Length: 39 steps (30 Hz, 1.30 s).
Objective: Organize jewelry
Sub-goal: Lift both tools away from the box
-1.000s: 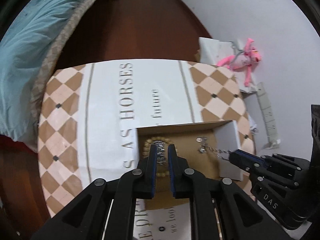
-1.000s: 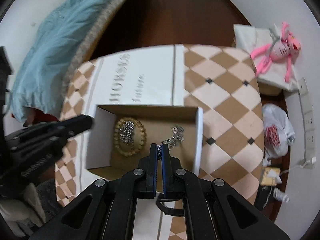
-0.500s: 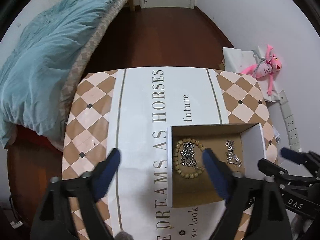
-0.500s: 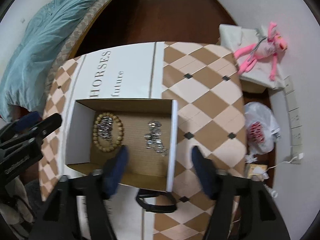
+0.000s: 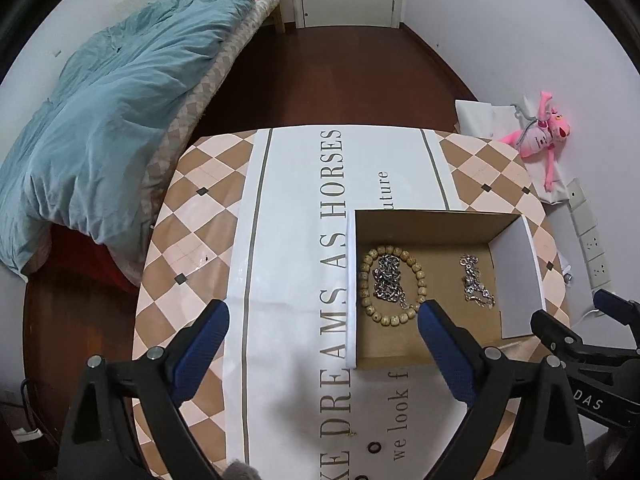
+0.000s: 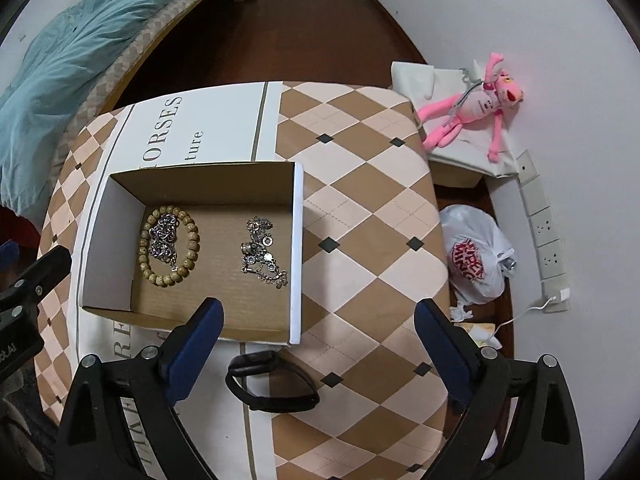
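An open cardboard box (image 6: pixel 296 248) (image 5: pixel 351 288) stands on the table. Inside lie a wooden bead bracelet (image 6: pixel 193 240) (image 5: pixel 419 276) with a silver chain (image 6: pixel 162 238) (image 5: pixel 388 280) coiled in its ring, and a second silver chain with charms (image 6: pixel 262 250) (image 5: pixel 474 280) to its right. A black wristband (image 6: pixel 272 386) lies on the table in front of the box. My left gripper (image 5: pixel 322 336) is open and empty, raised above the box's left front. My right gripper (image 6: pixel 318 328) is open and empty, raised above the wristband and the box's front right corner.
The table wears a checked and lettered cloth (image 5: pixel 288 240). A bed with a blue duvet (image 5: pixel 104 120) stands to the left. A pink plush toy (image 6: pixel 476 108), a white plastic bag (image 6: pixel 476 256) and a power strip (image 6: pixel 544 232) lie on the floor at the right.
Both grippers opened, let their chains drop in the box, and rose up and back. The left chain lies inside the bead bracelet; the right chain lies in the box's right half.
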### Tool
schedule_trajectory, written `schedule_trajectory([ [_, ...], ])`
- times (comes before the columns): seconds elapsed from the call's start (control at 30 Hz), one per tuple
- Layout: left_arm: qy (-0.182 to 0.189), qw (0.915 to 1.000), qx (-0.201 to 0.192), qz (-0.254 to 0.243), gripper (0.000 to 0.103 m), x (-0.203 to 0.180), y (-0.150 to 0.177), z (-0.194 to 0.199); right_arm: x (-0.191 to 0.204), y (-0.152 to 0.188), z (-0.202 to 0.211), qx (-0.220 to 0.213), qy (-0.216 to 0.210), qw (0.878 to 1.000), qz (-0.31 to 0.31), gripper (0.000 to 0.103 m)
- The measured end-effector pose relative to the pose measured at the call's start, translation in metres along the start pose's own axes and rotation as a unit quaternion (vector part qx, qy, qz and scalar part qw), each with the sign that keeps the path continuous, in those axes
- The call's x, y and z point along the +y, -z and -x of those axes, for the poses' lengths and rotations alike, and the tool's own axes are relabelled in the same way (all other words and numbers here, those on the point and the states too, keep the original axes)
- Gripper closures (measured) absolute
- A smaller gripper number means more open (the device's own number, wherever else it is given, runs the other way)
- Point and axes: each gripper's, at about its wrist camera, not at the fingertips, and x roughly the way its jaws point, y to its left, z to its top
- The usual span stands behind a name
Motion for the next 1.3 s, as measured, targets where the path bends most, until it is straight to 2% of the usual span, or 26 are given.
schedule_trajectory([
  [0.3,0.009,0.9992,-0.039,0.002,0.007,-0.005,0.01,0.045,-0.005,0.011,0.051,-0.055,0.008,0.998,-0.011,0.006],
  [0.63,0.018,0.9953,-0.095,0.008,0.007,-0.003,0.024,0.112,-0.008,0.039,0.129,-0.126,0.007,0.992,-0.018,0.006],
  [0.9,0.014,0.9931,-0.116,0.006,0.007,-0.002,0.038,0.149,-0.012,0.061,0.165,-0.155,-0.013,0.987,-0.032,0.006],
  [1.0,0.003,0.9927,-0.12,0.008,0.007,0.0,0.046,0.151,-0.017,0.07,0.159,-0.142,-0.023,0.989,-0.042,0.006],
  [1.1,-0.009,0.9938,-0.11,0.006,0.007,0.001,0.057,0.137,-0.022,0.079,0.134,-0.113,-0.021,0.992,-0.048,0.005],
  [1.3,-0.051,0.9964,-0.067,0.006,0.007,0.008,0.085,0.082,-0.034,0.094,0.049,-0.034,-0.039,0.996,-0.073,0.006],
])
